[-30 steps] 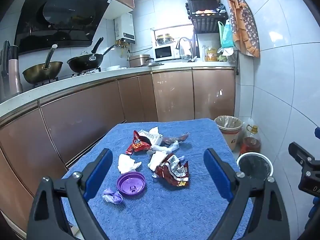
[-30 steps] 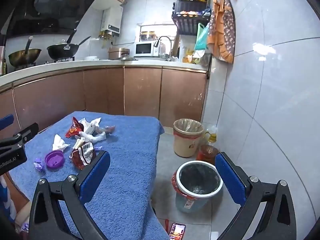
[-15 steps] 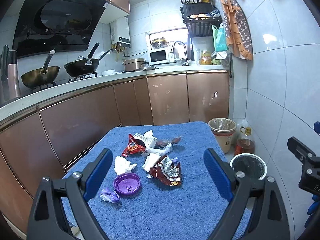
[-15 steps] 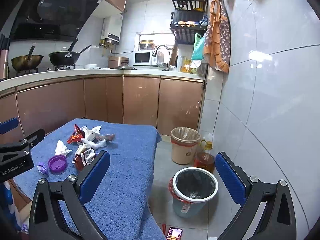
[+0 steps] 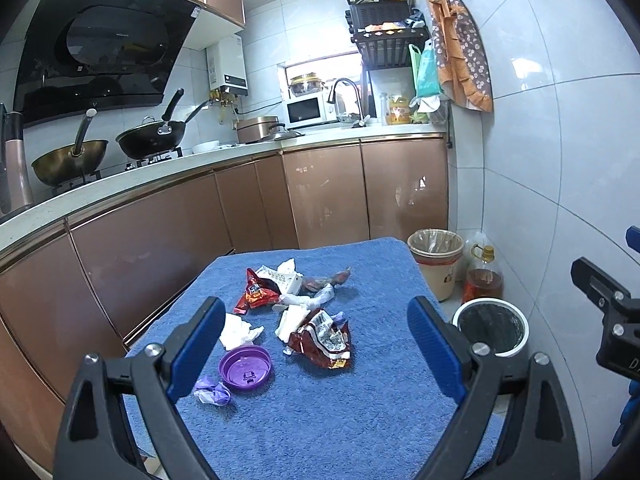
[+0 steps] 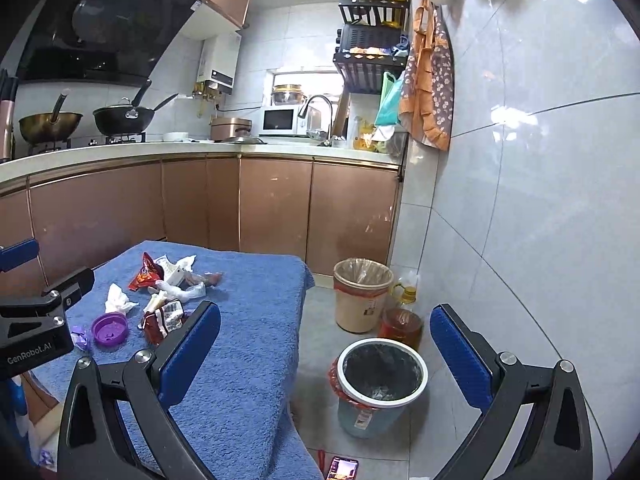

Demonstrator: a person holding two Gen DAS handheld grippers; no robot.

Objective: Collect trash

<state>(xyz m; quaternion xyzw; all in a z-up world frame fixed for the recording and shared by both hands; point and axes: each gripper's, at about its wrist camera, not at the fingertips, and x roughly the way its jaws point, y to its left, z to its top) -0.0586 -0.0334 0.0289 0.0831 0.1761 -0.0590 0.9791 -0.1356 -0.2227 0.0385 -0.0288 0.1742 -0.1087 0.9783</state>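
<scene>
The left gripper (image 5: 314, 336) is hovering above the near end of a table covered with a blue towel (image 5: 360, 408), its jaws spread wide and holding nothing. The trash is lying in a loose cluster in the middle of the towel: a purple lid (image 5: 245, 367), a small purple wrapper (image 5: 213, 391) just beside it, a crumpled white tissue (image 5: 239, 330), a dark red snack bag (image 5: 323, 340), a red wrapper (image 5: 256, 292) and a white carton (image 5: 280, 278) farther back, with what may be more twisted paper between them. The right gripper (image 6: 325, 350) is hanging off the table's right side, also spread wide and empty, over a white-rimmed bin (image 6: 380, 376) standing on the floor. A beige bin (image 6: 363, 294) and an oil bottle (image 6: 402, 320) are sitting behind it near the wall. A phone (image 6: 342, 469) is lying on the floor.
</scene>
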